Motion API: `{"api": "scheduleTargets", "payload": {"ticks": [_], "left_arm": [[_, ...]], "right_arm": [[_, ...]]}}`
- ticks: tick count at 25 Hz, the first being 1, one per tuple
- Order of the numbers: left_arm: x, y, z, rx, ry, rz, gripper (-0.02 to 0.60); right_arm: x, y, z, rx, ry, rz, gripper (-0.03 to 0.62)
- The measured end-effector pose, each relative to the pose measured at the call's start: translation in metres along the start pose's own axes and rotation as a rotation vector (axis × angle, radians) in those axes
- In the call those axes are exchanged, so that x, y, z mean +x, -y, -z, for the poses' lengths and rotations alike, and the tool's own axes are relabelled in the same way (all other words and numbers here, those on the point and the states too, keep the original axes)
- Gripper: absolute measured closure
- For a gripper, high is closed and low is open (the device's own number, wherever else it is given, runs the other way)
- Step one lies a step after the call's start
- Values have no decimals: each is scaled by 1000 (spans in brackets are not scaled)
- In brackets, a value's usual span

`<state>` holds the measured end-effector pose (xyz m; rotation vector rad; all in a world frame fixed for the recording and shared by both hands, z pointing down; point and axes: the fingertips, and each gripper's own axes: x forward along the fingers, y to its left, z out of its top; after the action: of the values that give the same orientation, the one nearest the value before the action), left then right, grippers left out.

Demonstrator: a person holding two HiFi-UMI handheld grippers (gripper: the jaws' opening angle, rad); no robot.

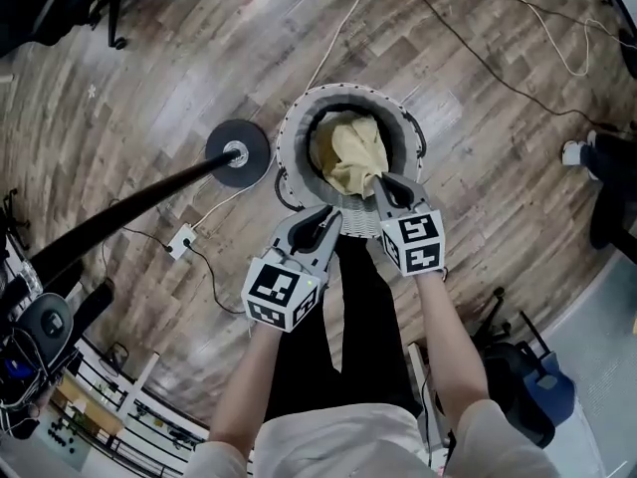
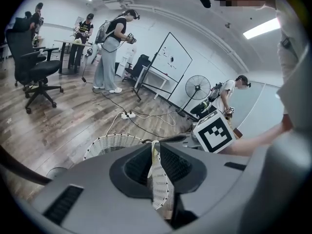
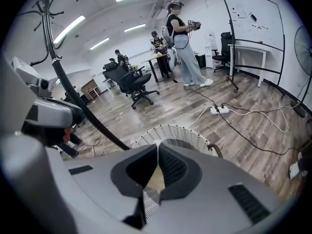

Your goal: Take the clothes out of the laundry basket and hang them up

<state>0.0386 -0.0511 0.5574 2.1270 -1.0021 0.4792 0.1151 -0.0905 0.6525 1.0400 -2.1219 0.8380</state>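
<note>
Down on the wooden floor [image 1: 149,88], toward its left side, a black stand [image 1: 237,153] rests on a round base, its pole rising past the person's left arm. That is likely where the clothes are meant to end up. Just right of the base sits the white laundry basket [image 1: 290,137], with a yellow garment [image 1: 348,145] bunched inside it. The left claw [image 1: 332,218] hangs over the basket's near rim, its jaws a little apart with what looks like a pinch of the same cloth caught at their tips. The right claw [image 1: 382,183], at the near right of the rim, is squeezed almost fully together on a drawn-up corner of the garment. Two holds set apart like that would, I reckon, spread the piece as it comes out, so it could go on the stand without tangling
</note>
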Motion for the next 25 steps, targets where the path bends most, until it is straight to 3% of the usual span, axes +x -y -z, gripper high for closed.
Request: {"api": "scheduleTargets", "payload": {"ticks": [8,18,25], "left_arm": [[-41,26,-27,12,54,-36,515],[-91,53,-58,53,111,-80,514],[-108,71,-70,82,133,-91,464]], "right_arm": [[-69,-37,-52,-113,52,-51,583],[-153,-88,-139,-193,200,-90,582],[-194,-118,-186,-275,270,-122,582]]}}
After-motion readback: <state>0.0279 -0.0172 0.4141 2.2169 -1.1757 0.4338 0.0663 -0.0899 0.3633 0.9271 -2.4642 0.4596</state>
